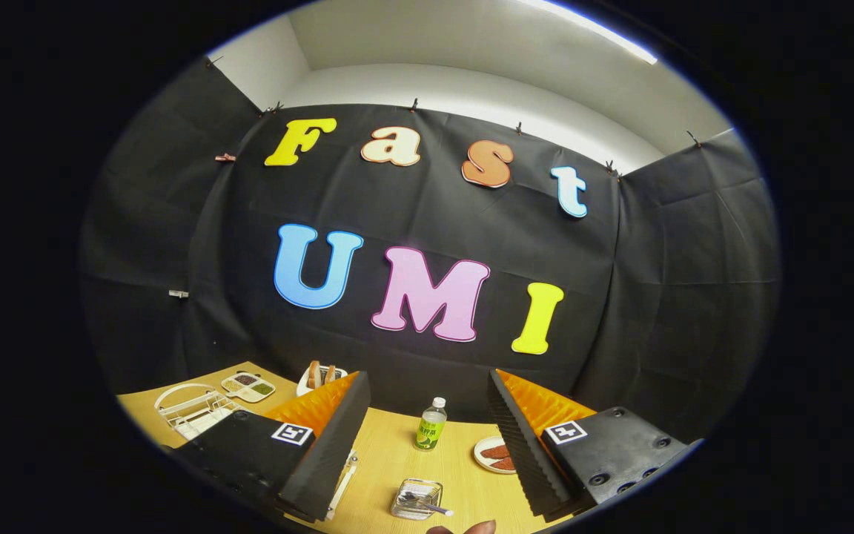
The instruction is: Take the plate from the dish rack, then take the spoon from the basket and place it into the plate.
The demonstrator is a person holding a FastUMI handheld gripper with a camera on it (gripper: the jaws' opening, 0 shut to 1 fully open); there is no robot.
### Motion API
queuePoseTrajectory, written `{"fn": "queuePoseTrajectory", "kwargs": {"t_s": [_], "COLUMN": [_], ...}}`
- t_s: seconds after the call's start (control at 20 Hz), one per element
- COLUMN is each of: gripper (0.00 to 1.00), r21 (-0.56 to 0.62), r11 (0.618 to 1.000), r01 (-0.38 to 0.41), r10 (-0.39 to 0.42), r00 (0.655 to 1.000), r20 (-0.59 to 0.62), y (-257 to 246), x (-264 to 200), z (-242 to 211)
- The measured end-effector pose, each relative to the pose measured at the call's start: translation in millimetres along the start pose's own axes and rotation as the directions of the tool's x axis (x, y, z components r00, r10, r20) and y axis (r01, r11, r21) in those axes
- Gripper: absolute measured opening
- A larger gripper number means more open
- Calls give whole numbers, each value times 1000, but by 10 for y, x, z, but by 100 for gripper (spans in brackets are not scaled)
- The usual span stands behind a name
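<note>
On the wooden table [397, 460] nothing is done yet — the gripper [427, 415] hangs released, fingers spread wide and empty. The white wire dish rack [193, 408] stands beyond the left finger, its plate hard to discern. The metal spoon [427, 506] lies in the small mesh basket [416, 498], between the fingers.

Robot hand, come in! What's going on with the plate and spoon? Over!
Gripper open, holding nothing, high over table. Spoon in basket between the fingers, below. Dish rack off beyond one finger. Bottle stands ahead, nothing blocking.
</note>
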State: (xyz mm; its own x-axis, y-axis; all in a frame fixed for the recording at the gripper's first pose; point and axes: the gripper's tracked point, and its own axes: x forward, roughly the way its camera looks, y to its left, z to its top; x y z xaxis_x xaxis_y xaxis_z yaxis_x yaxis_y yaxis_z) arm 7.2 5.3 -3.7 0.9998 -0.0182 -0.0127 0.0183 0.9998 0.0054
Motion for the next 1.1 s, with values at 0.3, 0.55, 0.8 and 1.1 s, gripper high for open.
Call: {"fn": "queuePoseTrajectory", "kwargs": {"t_s": [0.3, 0.55, 0.8, 1.1], "gripper": [97, 97, 98, 98], "r21": [3, 42, 78, 129], "r11": [1000, 998, 995, 990], "r01": [-2, -41, -60, -55], "r10": [2, 45, 78, 110], "r00": [1000, 993, 964, 877], "r20": [-16, -114, -256, -468], "y": [61, 278, 580, 1068], "x": [15, 107, 283, 522], "z": [-39, -252, -601, -1234]}}
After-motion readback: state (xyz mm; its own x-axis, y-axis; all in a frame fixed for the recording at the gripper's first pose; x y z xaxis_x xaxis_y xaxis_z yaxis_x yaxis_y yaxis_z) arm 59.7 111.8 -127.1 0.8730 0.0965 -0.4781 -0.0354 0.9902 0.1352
